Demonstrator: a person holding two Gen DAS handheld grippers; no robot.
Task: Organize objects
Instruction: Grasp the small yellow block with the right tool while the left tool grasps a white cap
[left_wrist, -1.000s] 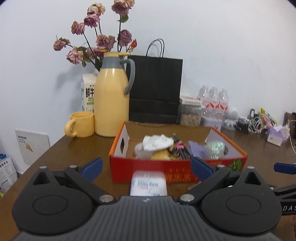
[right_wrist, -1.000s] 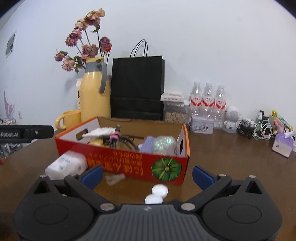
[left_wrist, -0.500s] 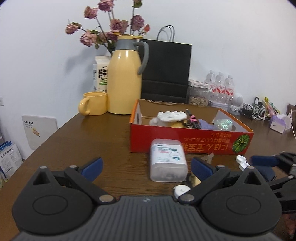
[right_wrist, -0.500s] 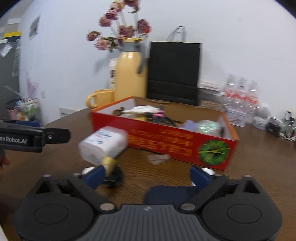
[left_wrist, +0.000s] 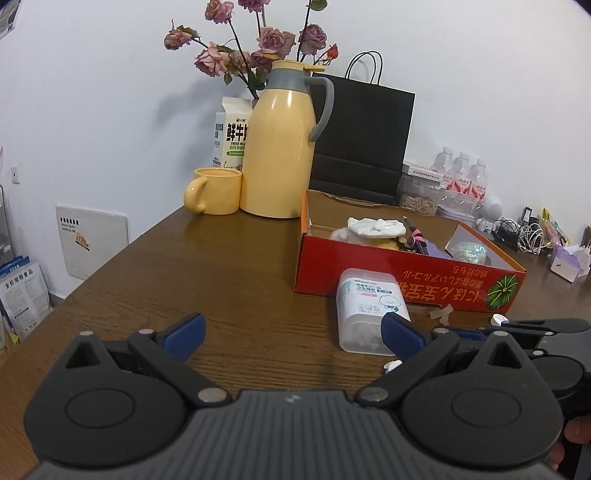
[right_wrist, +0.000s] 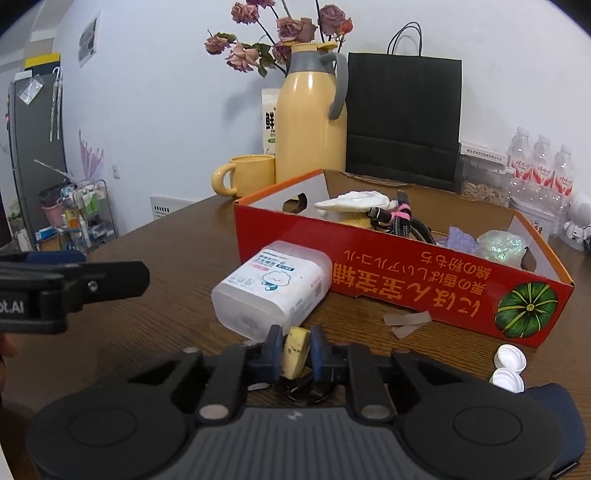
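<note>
Right tongs (right_wrist: 295, 349): had just closed on a yellow sponge piece (right_wrist: 294, 350), low over the table (right_wrist: 155, 295).
Left tongs (left_wrist: 291, 328): wide open, empty.
Wipes box (right_wrist: 271, 288): at 12 o'clock, just beyond the right tongs.

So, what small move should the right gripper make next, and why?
Probably lift straight up. The right gripper, whose jaws have just been closing, pinches the small yellow piece near the table, and the red box waits just beyond.

Milk carton (left_wrist: 232, 134): "FRESH MILK". Left tool (right_wrist: 55, 291) side: "ot.AI".
</note>
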